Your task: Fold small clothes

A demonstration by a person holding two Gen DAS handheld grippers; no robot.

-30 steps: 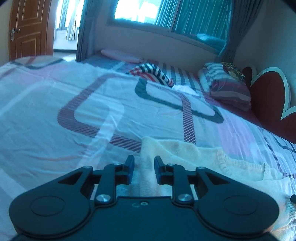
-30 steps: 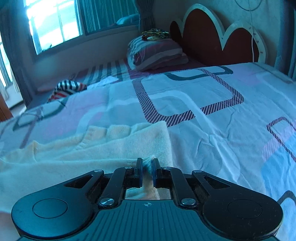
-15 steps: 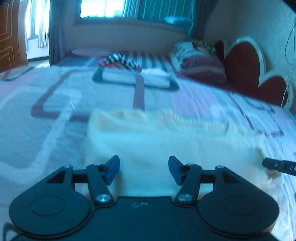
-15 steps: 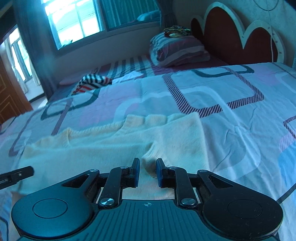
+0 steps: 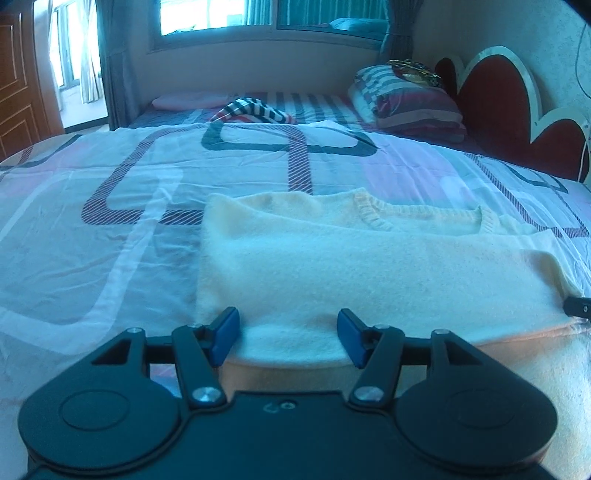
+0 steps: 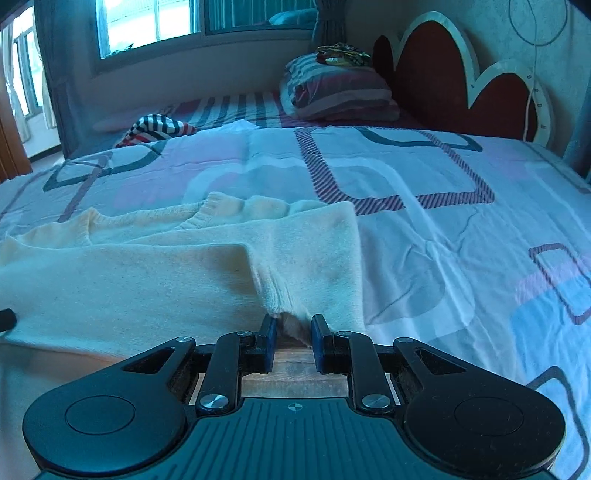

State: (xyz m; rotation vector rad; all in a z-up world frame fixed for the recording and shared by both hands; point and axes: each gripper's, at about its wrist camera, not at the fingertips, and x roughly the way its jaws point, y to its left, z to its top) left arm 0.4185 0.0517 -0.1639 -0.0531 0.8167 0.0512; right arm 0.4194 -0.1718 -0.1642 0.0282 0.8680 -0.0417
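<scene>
Nearest the left wrist camera: left claw (image 5: 286, 338), blue-padded fingers spread wide, the near folded edge of a cream-yellow knitted sweater (image 5: 369, 266) lying between them, pads clear of the cloth.

Nearest the right wrist camera: right claw (image 6: 293, 338), fingers parted by a narrow gap; a bunched corner of the same sweater (image 6: 147, 280) sits just ahead of and between the tips — no pad visibly presses on it.

Sweater: lies flat on the bed's patterned sheet (image 5: 92, 258), folded over itself so a top layer covers the near part; ribbed neckline at its far edge. A black tip of the other claw shows at the frame edge in each view, touching or just beside the sweater's side.

Sheet: white and pale pink, with dark striped rounded-rectangle outlines, lightly creased, bare beyond the sweater.

Further back: black, white and red striped garment (image 5: 255, 110), crumpled near the far side of the bed.

Beside it, toward the head: striped pillow (image 5: 406, 103) with a small dark-and-gold bundle on top.

Behind the pillow: red scalloped headboard (image 5: 495, 103) with pale trim.

Farthest: window (image 5: 258, 14) with curtains along the wall; brown wooden door (image 5: 18, 81) at far left.
</scene>
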